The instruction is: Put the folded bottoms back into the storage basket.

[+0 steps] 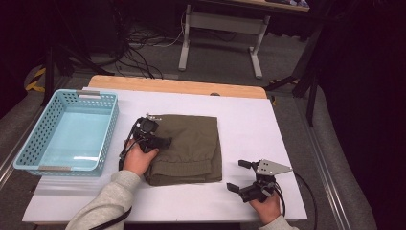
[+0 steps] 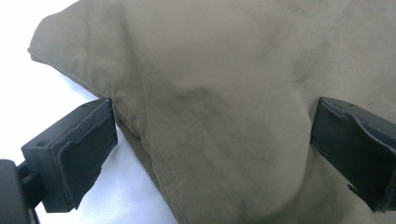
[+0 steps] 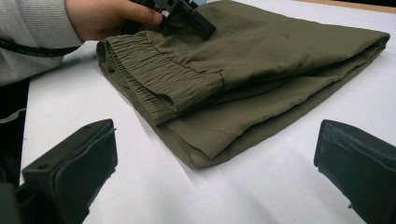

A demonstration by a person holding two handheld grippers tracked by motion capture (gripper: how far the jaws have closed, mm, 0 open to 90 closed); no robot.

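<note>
A folded olive-green garment (image 1: 191,143) with an elastic waistband (image 3: 163,79) lies in the middle of the white table (image 1: 249,124). My left gripper (image 1: 160,132) rests at the garment's left edge. In the left gripper view its jaws stand wide apart, open (image 2: 212,126), one by the cloth's edge and one over the cloth (image 2: 210,70). My right gripper (image 1: 238,175) is on the table to the right of the garment, near the front edge. It is open (image 3: 215,154), with nothing between its jaws and the garment's near corner (image 3: 201,154) just ahead. The left hand (image 3: 107,16) holds the left gripper.
A light blue plastic basket (image 1: 33,143) stands at the table's left side. Bare white table stretches right of the garment and along the front. Beyond the far wooden edge (image 1: 177,85) are cables and a desk frame (image 1: 220,28) on the floor.
</note>
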